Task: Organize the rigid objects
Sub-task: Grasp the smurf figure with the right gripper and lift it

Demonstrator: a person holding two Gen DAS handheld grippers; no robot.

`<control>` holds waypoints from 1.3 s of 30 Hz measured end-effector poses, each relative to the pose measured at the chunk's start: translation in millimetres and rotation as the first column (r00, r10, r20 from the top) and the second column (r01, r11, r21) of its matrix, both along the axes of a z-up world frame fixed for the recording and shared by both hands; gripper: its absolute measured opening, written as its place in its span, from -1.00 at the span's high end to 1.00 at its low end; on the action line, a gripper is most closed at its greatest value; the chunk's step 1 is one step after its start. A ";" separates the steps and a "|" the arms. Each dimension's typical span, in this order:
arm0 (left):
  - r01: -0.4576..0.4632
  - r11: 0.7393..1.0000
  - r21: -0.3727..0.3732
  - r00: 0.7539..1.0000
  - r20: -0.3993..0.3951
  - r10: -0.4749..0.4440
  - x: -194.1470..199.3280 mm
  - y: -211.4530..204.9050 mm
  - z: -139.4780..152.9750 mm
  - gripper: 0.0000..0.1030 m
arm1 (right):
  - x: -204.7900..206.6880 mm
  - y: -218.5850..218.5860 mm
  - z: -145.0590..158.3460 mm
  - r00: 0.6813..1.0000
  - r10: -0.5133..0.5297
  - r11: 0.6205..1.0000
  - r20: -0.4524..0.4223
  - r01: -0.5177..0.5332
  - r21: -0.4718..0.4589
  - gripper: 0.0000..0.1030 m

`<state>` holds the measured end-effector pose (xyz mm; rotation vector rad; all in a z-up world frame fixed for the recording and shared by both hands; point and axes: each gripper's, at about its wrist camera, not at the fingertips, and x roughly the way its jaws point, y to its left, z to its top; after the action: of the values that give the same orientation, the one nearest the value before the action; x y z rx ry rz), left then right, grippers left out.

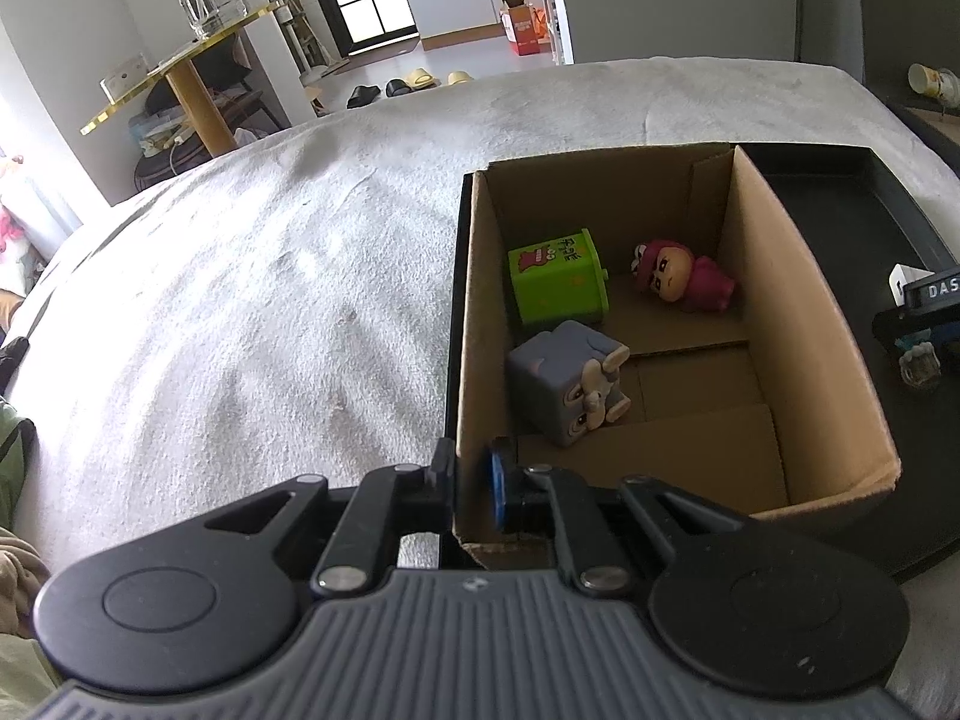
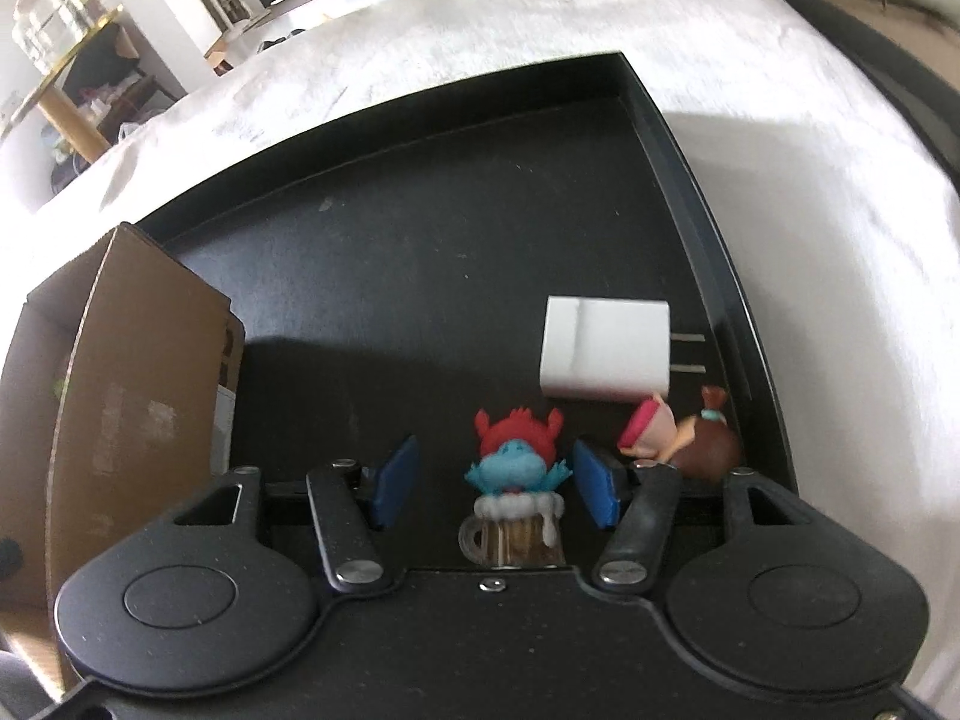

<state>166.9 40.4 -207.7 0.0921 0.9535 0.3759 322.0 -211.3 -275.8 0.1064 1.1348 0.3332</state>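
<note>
Box, brown cardboard and open-topped, sits on a black tray on a white blanket. Only the left view looks inside it: a green cube, a grey cube and a pink figure. Only the right view shows the tray floor: a blue figure in a mug, a white charger at 1 o'clock from it, a brown figure at 3. The left gripper, tilted down, pinches the box's near wall. The right gripper, tilted down, stands spread around the blue figure, pads clear.
</note>
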 end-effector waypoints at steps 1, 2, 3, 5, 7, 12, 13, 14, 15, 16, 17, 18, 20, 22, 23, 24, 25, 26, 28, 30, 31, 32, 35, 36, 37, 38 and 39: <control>0.000 1.000 0.000 1.000 0.000 0.000 0.0 0.0 0.0 0.79 | -0.7 2.4 -0.1 1.000 0.006 1.000 0.010 -0.006 -0.014 -0.13; -0.001 1.000 0.001 1.000 -0.001 0.001 0.0 -0.5 -0.1 0.79 | -1.0 4.0 -0.2 1.000 0.010 1.000 0.018 -0.009 -0.025 -0.13; -0.001 1.000 0.001 1.000 -0.001 0.001 -0.1 0.2 0.3 0.79 | -2.1 5.6 -0.5 1.000 0.013 0.999 0.027 -0.012 -0.037 -0.13; -0.001 1.000 0.003 1.000 -0.002 0.001 0.1 0.2 0.7 0.79 | -3.6 8.8 -0.7 0.999 0.031 0.998 0.038 -0.029 -0.063 -0.12; -0.001 1.000 0.006 1.000 -0.003 0.001 0.1 0.1 0.6 0.79 | -5.5 11.0 -0.9 0.998 0.040 0.993 0.048 -0.035 -0.109 -0.09; 0.000 1.000 0.005 1.000 -0.002 0.000 -0.4 0.3 1.0 0.79 | -10.6 9.0 -1.2 0.998 0.028 0.980 0.061 -0.015 -0.197 0.14; 0.000 1.000 0.005 1.000 -0.002 0.000 -0.4 0.3 1.0 0.79 | -11.4 8.3 -1.1 0.998 0.025 0.980 0.059 -0.013 -0.199 0.23; 0.001 1.000 0.005 1.000 -0.002 -0.001 -0.8 0.2 1.1 0.79 | -11.9 7.7 -0.6 0.998 0.023 0.980 0.056 -0.011 -0.201 0.27; 0.001 1.000 0.006 1.000 -0.002 -0.001 -0.6 0.3 1.2 0.79 | -12.5 6.8 -0.5 0.999 0.020 0.979 0.049 -0.009 -0.202 0.27; 0.000 1.000 0.006 1.000 -0.002 0.000 -0.5 0.4 1.3 0.79 | -13.8 6.0 -0.1 0.999 0.017 0.979 0.042 -0.008 -0.202 0.28; 0.000 1.000 0.005 1.000 -0.002 0.000 -0.5 0.4 1.3 0.79 | -15.0 4.9 0.4 0.999 0.018 0.979 0.035 -0.011 -0.202 0.28; 0.000 1.000 0.005 1.000 -0.002 0.000 -0.4 0.3 1.3 0.79 | -15.3 4.9 0.5 0.999 0.021 0.979 0.029 -0.015 -0.203 0.28; 0.001 1.000 0.005 1.000 -0.002 -0.001 -0.3 0.3 1.0 0.79 | -15.4 2.6 2.3 1.000 0.016 0.980 0.015 -0.013 -0.200 0.29; 0.005 1.000 0.007 1.000 -0.004 -0.005 -0.2 -0.3 0.3 0.79 | -17.0 0.1 8.1 1.000 0.012 0.984 0.016 -0.009 -0.179 0.29; 0.007 1.000 0.009 1.000 -0.004 -0.007 -0.2 -0.7 -0.1 0.79 | -17.2 -0.7 11.3 1.000 0.014 0.986 0.018 -0.011 -0.168 0.29; 0.008 1.000 0.010 1.000 -0.004 -0.008 -0.2 -1.0 -0.3 0.79 | -17.8 -1.0 15.0 1.000 0.017 0.987 0.020 -0.013 -0.158 0.29; 0.010 1.000 0.010 1.000 -0.004 -0.010 0.0 -1.0 -0.5 0.79 | -18.7 -0.8 18.3 1.000 0.021 0.989 0.021 -0.017 -0.150 0.29; 0.010 1.000 0.009 1.000 -0.004 -0.010 -0.1 -0.9 -0.6 0.79 | -19.7 -0.8 21.4 0.999 0.026 0.990 0.022 -0.022 -0.139 0.29; 0.009 1.000 0.006 1.000 -0.004 -0.009 0.0 -0.9 -0.8 0.79 | -22.8 -1.3 27.4 0.999 0.035 0.993 0.021 -0.033 -0.114 0.29; 0.009 1.000 0.003 1.000 -0.003 -0.009 0.4 -0.1 -1.1 0.79 | -27.8 0.5 33.1 0.999 0.047 0.994 0.023 -0.044 -0.100 0.29; 0.009 1.000 0.000 1.000 -0.003 -0.009 0.4 0.6 -1.1 0.79 | -29.7 1.4 35.6 0.998 0.051 0.994 0.027 -0.048 -0.097 0.29; 0.009 1.000 -0.002 1.000 -0.002 -0.009 0.0 0.9 -0.9 0.79 | -31.1 2.5 38.1 0.998 0.054 0.994 0.030 -0.051 -0.095 0.29; 0.008 1.000 -0.013 1.000 0.000 -0.008 -0.6 2.7 -0.8 0.79 | -34.2 5.5 46.5 0.997 0.059 0.994 0.041 -0.055 -0.092 0.29; 0.007 1.000 -0.017 1.000 0.000 -0.007 -1.0 3.6 -0.8 0.79 | -35.5 6.4 50.0 0.997 0.062 0.994 0.046 -0.058 -0.092 0.29; 0.007 1.000 -0.022 1.000 0.001 -0.007 -1.4 4.5 -0.8 0.79 | -35.5 7.8 53.0 0.997 0.065 0.994 0.051 -0.060 -0.094 0.29; 0.007 1.000 -0.026 1.000 0.003 -0.007 -1.7 5.4 -0.5 0.79 | -35.9 9.2 56.0 0.996 0.068 0.993 0.058 -0.062 -0.096 0.29; 0.007 0.999 -0.031 1.000 0.004 -0.006 -1.8 6.1 -0.4 0.79 | -34.3 10.1 57.1 0.996 0.070 0.993 0.061 -0.064 -0.097 0.29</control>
<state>165.1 46.5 -208.1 0.0662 0.9550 0.3551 287.6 -201.2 -218.8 -0.0260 1.0901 0.3399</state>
